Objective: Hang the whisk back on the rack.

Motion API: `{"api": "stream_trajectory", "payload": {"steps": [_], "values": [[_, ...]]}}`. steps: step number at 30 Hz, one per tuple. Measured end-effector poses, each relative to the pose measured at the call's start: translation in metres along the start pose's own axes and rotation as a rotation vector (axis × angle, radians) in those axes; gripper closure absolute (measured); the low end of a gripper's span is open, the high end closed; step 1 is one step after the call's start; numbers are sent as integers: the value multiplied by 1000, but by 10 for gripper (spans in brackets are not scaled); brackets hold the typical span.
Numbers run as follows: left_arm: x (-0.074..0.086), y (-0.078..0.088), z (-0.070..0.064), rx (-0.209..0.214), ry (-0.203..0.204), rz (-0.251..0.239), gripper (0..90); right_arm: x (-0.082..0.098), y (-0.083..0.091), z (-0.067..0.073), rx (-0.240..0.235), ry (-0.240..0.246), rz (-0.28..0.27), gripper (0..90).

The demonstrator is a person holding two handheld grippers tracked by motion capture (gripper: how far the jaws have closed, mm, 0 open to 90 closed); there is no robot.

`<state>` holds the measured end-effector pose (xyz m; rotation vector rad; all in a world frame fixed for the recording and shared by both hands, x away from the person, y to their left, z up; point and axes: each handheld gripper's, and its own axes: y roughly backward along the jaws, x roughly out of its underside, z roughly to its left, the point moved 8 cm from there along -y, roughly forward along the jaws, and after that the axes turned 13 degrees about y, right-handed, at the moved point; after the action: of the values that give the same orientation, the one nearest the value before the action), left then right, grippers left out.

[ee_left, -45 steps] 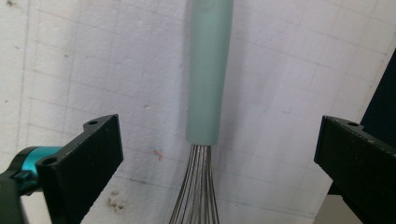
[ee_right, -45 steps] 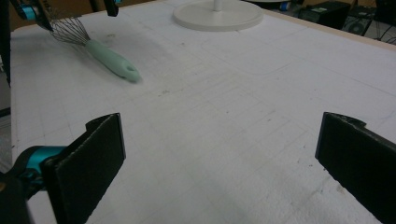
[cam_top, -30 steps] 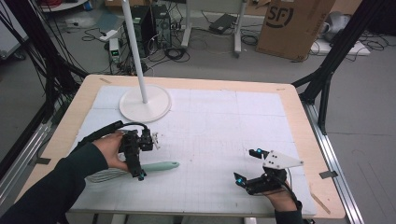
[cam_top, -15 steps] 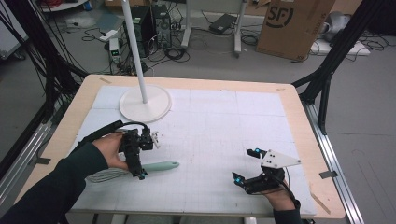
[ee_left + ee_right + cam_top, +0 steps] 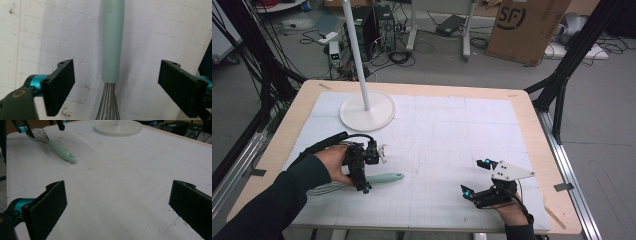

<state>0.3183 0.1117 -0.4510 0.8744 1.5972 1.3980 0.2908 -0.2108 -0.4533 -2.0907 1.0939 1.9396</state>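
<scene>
Nothing has shifted: my left gripper (image 5: 116,85), wide, straddles the whisk (image 5: 112,42) near the desk's (image 5: 532,107) front-left corner.
Closing on wires risks slippage; my right gripper (image 5: 476,178) hovers wide.

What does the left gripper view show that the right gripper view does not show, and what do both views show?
The left gripper view shows, close up, where the whisk's wires enter the green handle, which lies between the open left gripper. The right gripper view shows the white round base, the handle's rounded free end and the open right gripper over bare mat. Both show the whisk on the white gridded mat.
</scene>
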Motion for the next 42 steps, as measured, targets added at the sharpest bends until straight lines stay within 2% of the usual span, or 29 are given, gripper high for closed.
{"api": "stream_trajectory", "payload": {"steps": [5, 10, 24, 32, 42], "values": [[-1, -5, -1, 3, -7, 12, 211, 1, -4, 1, -13, 3, 5, 4], [-2, -12, -2, 1, -13, 52, 244, 0, 0, -1, -3, 2, -3, 4], [-3, -21, 0, 1, -15, 86, 371, 1, 6, -1, 4, -1, -6, 4], [-2, -27, 0, 6, -21, 125, 431, 1, 5, -1, 4, -5, -5, 4], [-1, -31, 2, 30, 4, 151, 517, 1, 5, -1, 4, 1, -5, 4]]}}
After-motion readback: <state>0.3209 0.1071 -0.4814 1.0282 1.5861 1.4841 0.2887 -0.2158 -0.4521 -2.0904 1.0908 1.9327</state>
